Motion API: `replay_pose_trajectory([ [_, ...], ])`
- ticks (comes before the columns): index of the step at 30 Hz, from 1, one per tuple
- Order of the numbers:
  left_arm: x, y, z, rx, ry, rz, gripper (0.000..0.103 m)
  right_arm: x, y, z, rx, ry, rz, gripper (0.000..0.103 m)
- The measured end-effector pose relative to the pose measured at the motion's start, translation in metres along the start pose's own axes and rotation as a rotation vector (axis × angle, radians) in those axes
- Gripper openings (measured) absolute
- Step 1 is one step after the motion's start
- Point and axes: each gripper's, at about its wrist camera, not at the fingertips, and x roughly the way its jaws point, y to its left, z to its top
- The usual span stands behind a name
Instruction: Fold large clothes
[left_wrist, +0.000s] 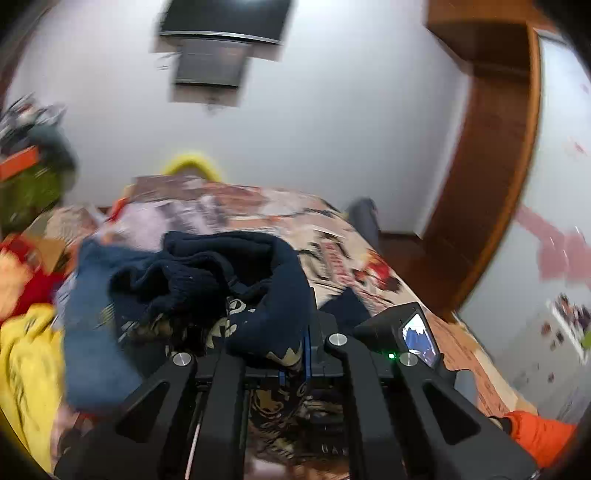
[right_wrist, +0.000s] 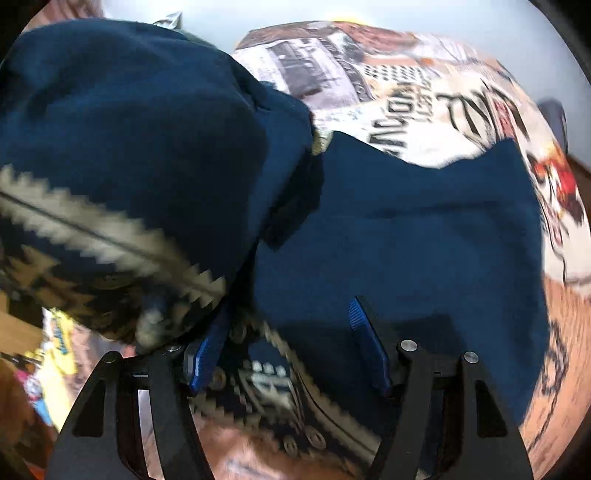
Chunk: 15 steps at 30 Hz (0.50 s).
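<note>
Left wrist view: your bed, covered by a printed bedspread, fills the middle of the scene below a white wall, with a wooden door frame at the right. On the bed lies the navy sweater, bunched and lifted, its patterned band hanging down toward the camera. A yellow garment and a blue garment lie at the left edge. Your left gripper is clamped tight on a fold of the sweater, the cloth draped over its fingers; motion blur softens the detail here, so the exact edge held is probably the hem.

Right wrist view: the sweater spreads flat across the bedspread, while its raised part hangs at the left. Your right gripper points down at the cloth with its jaws standing apart, blue fingers just above the knit and gripping nothing.
</note>
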Motion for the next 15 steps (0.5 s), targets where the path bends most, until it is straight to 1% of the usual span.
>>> replay_pose_trajectory([
  [3,0.025,-0.034,0.007,0.063,0.062,-0.076,0.006,-0.032,-0.023,-0.021,0.047,-0.049,-0.029,0.062],
  [5,0.042,-0.058,0.003,0.123,0.114,-0.129,0.006,-0.062,-0.051,-0.043,0.09,-0.088,-0.086,0.062],
  [6,0.051,-0.07,-0.001,0.149,0.143,-0.148,0.005,-0.076,-0.066,-0.053,0.121,-0.102,-0.129,0.062],
  [9,0.075,-0.1,-0.026,0.202,0.255,-0.224,0.005,-0.11,-0.104,-0.076,0.203,-0.137,-0.251,0.062],
  [11,0.09,-0.114,-0.051,0.224,0.353,-0.264,0.005,-0.131,-0.131,-0.092,0.271,-0.146,-0.305,0.062],
  [13,0.098,-0.12,-0.074,0.244,0.414,-0.264,0.005,-0.145,-0.149,-0.103,0.335,-0.155,-0.327,0.062],
  [15,0.099,-0.122,-0.091,0.259,0.446,-0.251,0.006,-0.156,-0.158,-0.113,0.372,-0.167,-0.331,0.062],
])
